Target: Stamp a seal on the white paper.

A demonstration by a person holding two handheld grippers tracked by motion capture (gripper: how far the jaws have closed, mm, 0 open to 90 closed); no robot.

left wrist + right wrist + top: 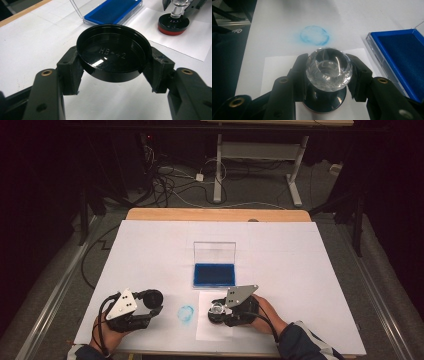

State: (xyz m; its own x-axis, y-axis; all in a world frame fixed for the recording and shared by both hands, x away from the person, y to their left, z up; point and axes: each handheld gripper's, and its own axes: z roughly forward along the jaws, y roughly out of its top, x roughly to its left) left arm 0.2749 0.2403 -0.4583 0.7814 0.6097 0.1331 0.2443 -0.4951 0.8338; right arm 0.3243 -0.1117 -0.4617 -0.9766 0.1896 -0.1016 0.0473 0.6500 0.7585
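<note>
On the near part of the white surface [150, 250], my left claw [150, 306] is clamped on a round black cap [113, 52], one jaw pressing each side of its rim; the cap faces hollow side up, raised lettering shows on its inner floor, and it seems to sit just above the surface, though I cannot tell whether it touches. To its right, my right claw [216, 310] is closed around the clear faceted knob [328, 68] of a stamp [173, 23], the jaws pinching the knob from both sides. From the left gripper view, the stamp stands upright with its black disc base and red underside resting on a small sheet of paper [215, 330] laid at the near edge. Between the two claws, on the bare surface just left of that sheet, lies a faint round blue mark [186, 314], smudged at its rim. Farther from me, just beyond the sheet, sits an open ink pad [214, 274], its blue cushion facing up and its clear lid [215, 252] standing upright at the far side. My hands come in from the near edge, the right sleeve [305, 342] showing at the bottom right. Beyond the surface, cables [175, 180] lie on the floor by a grey frame [260, 155].
</note>
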